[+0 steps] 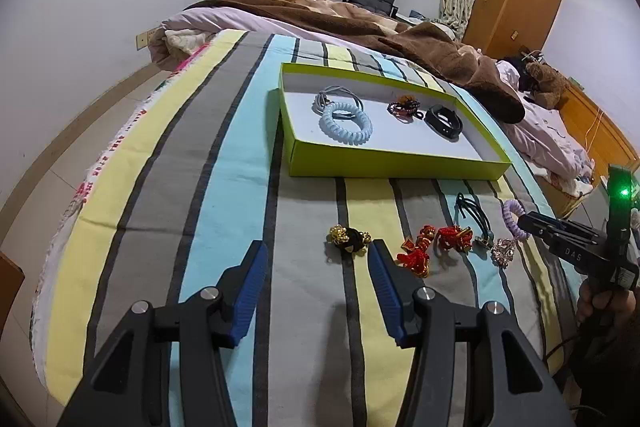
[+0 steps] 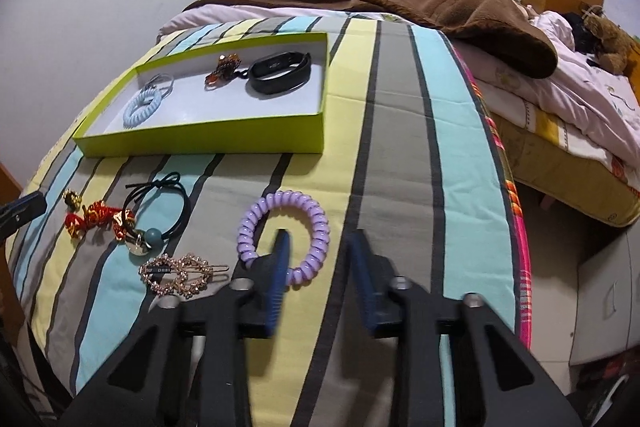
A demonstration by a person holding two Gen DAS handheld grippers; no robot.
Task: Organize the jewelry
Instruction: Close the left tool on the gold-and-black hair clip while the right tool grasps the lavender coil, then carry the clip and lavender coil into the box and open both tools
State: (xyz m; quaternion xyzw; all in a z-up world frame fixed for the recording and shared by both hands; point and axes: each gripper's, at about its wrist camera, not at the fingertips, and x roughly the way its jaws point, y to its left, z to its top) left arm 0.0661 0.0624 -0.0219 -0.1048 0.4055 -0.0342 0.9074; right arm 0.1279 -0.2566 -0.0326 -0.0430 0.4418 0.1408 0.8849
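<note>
My left gripper (image 1: 318,251) stands open over the striped bedspread, and a black-and-gold ornament (image 1: 348,241) lies just beyond its tips. My right gripper (image 2: 320,247) is down at a purple coil hair tie (image 2: 256,219). One finger is inside the ring and the other outside to the right. The band sits between the jaws, and the pads do not press on it. A lime-green box (image 2: 208,139) holds a light blue coil tie (image 2: 142,109), a black band (image 2: 280,73) and a beaded piece (image 2: 224,67).
Red knot ornaments (image 2: 92,219), a dark hair tie with a bead (image 2: 160,195) and a rhinestone clip (image 2: 180,275) lie left of the purple coil. A brown blanket (image 2: 460,7) is heaped behind the box. The bed edge (image 2: 516,227) drops off at right.
</note>
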